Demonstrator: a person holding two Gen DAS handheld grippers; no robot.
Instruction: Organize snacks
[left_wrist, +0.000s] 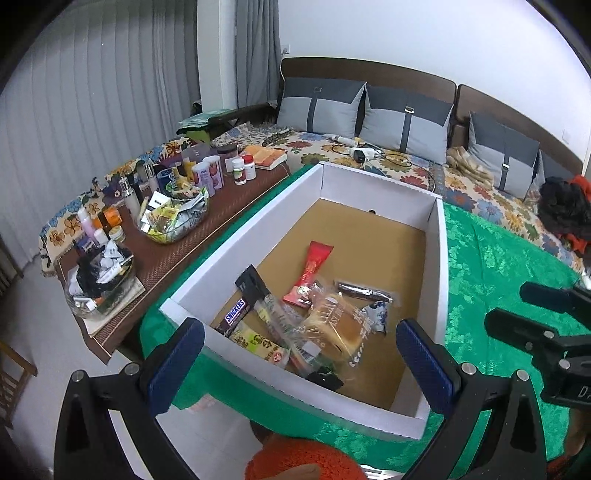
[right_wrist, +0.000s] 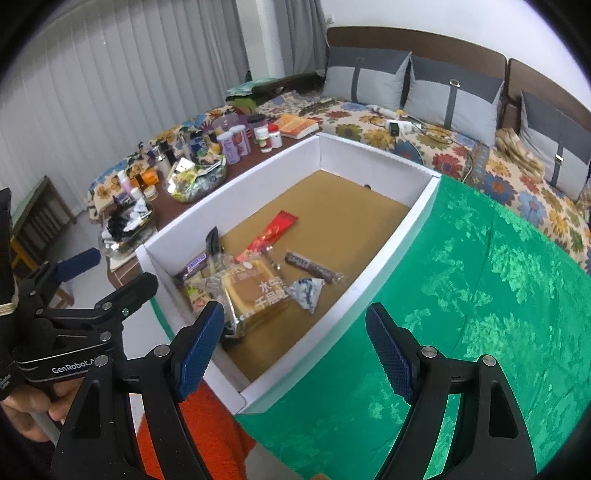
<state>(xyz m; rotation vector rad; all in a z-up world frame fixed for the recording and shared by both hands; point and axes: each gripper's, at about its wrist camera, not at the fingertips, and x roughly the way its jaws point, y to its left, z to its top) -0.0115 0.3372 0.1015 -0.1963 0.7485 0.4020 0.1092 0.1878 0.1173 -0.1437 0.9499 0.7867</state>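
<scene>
both grippers, left gripper (left_wrist: 300, 354) and right gripper (right_wrist: 295, 347), gape wide, holding nothing. snacks (right_wrist: 255, 288) sit piled in the white box (right_wrist: 413, 218).

Both grippers are held tilted downward, jaws spread wide, nothing gripped: the left gripper (left_wrist: 301, 354) beside the right gripper (right_wrist: 295, 349), well apart.

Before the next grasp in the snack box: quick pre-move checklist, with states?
1. Left gripper open and empty: ok.
2. Right gripper open and empty: ok.
3. White cardboard box sits flat on the green patterned cloth: ok.
4. Snacks free to pick singly: not ok; the clear-wrapped yellow layer cake lies on other packets.
5. Brown Snickers bar reachable: cannot tell; it leans against the box wall, partly covered.
</scene>
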